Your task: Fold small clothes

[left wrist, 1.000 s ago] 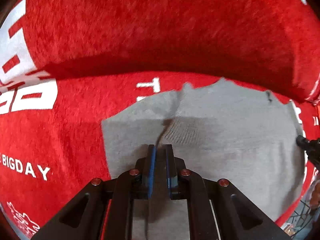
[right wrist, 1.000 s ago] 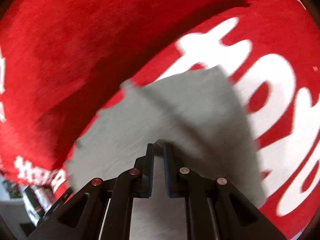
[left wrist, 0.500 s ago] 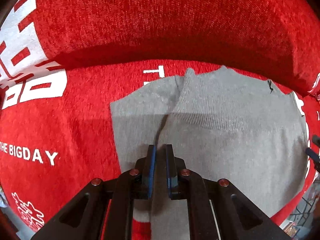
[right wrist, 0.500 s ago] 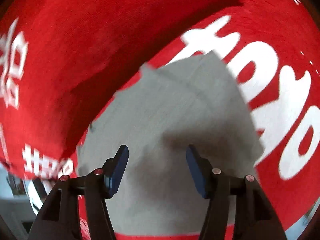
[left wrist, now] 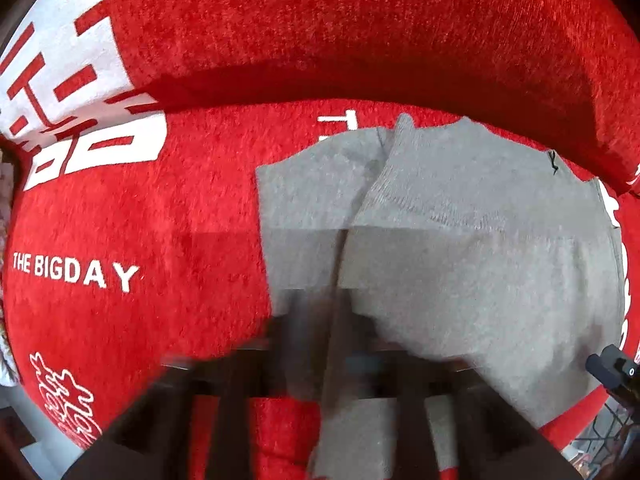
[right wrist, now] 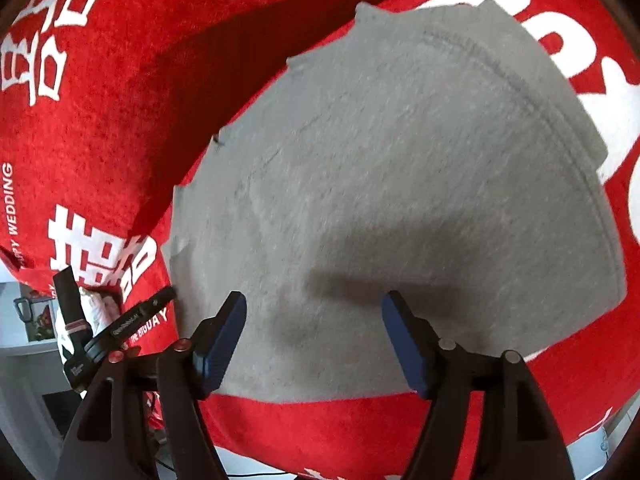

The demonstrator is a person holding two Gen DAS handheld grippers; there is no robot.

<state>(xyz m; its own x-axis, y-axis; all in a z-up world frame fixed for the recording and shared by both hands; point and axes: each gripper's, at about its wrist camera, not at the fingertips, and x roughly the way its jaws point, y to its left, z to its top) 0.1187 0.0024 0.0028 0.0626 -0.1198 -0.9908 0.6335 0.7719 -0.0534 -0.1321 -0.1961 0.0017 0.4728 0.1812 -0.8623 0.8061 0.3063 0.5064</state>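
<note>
A small grey knit garment point(left wrist: 460, 240) lies folded flat on a red plush cover point(left wrist: 140, 220) with white lettering. In the left wrist view my left gripper point(left wrist: 332, 340) is smeared by motion blur at the garment's near edge; its jaws cannot be made out. A grey strip of cloth runs down between its arms. In the right wrist view the garment point(right wrist: 400, 180) fills the middle, and my right gripper point(right wrist: 314, 308) hangs just above its near edge, open wide and empty.
The red cover rises into a padded back point(left wrist: 360, 20) behind the garment. The left gripper's tip point(right wrist: 160, 298) shows at the garment's left edge in the right wrist view. The right gripper's tip point(left wrist: 612, 364) shows at lower right in the left wrist view.
My right gripper opened, let go of the garment and pulled back. The garment now lies flat. My left gripper, shut on the cloth before, is now blurred by motion.
</note>
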